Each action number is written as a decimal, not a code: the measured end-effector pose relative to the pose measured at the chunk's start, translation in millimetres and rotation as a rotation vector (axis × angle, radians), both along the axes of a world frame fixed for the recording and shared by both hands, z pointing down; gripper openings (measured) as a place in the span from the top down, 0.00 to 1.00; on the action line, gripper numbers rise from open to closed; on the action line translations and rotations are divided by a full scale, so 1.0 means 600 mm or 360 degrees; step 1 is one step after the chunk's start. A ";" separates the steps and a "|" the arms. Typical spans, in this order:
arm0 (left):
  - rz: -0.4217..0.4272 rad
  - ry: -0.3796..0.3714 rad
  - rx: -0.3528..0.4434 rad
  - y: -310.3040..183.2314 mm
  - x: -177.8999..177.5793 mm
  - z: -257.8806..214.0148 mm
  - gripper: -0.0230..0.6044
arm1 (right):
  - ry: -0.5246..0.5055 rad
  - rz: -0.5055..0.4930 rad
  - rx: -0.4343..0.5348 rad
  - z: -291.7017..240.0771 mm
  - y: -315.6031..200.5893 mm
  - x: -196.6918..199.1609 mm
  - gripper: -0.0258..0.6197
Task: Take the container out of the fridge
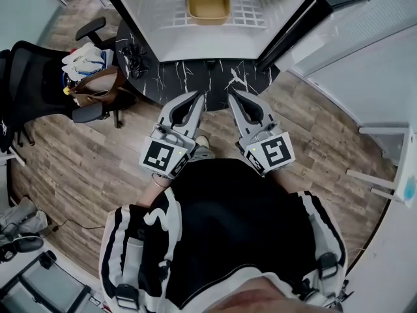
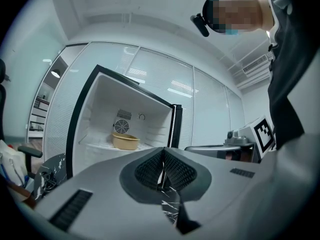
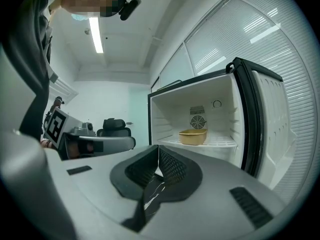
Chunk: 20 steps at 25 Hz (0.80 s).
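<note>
- Where is the container (image 1: 208,4) found?
- It is seen on the white wire shelf (image 1: 251,12) inside the open fridge (image 1: 146,12), towards the back wall, and nothing touches it.
- How are the left tongs (image 1: 199,98) held?
- They are held level and pointed at the fridge. The jaws are pressed together with nothing between them.
- And the right tongs (image 1: 232,94)?
- The same is seen: closed and empty, just beside the left ones, well apart from the container.
- What else is noted?
- A black marbled base (image 1: 189,77) is seen under the fridge, with the door (image 1: 293,31) swung out to the right. An office chair (image 1: 32,70) loaded with bags (image 1: 91,83) is set on the wooden floor (image 1: 78,168) at the left.
</note>
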<state>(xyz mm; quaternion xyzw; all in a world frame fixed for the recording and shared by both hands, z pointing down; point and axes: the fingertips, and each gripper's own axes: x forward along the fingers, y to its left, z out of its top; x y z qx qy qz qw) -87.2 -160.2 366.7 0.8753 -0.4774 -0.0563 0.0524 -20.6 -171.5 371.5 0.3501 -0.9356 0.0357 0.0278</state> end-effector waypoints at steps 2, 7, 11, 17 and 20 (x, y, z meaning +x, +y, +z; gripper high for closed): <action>0.0005 -0.0002 -0.0002 -0.006 -0.004 0.002 0.95 | -0.0009 0.0005 0.0016 -0.001 -0.007 -0.004 0.94; 0.0033 -0.0022 0.0012 -0.020 -0.012 -0.002 0.95 | -0.0002 0.0029 -0.0012 0.003 -0.019 -0.014 0.94; 0.0039 -0.0028 0.0019 -0.032 -0.020 0.001 0.95 | -0.0014 0.0049 -0.0004 0.004 -0.030 -0.018 0.94; 0.0062 -0.0034 0.0019 -0.044 -0.030 0.004 0.95 | -0.0016 0.0079 0.0005 0.007 -0.042 -0.026 0.94; 0.0069 -0.0035 0.0023 -0.052 -0.035 0.007 0.95 | -0.0012 0.0095 -0.0009 0.013 -0.045 -0.027 0.94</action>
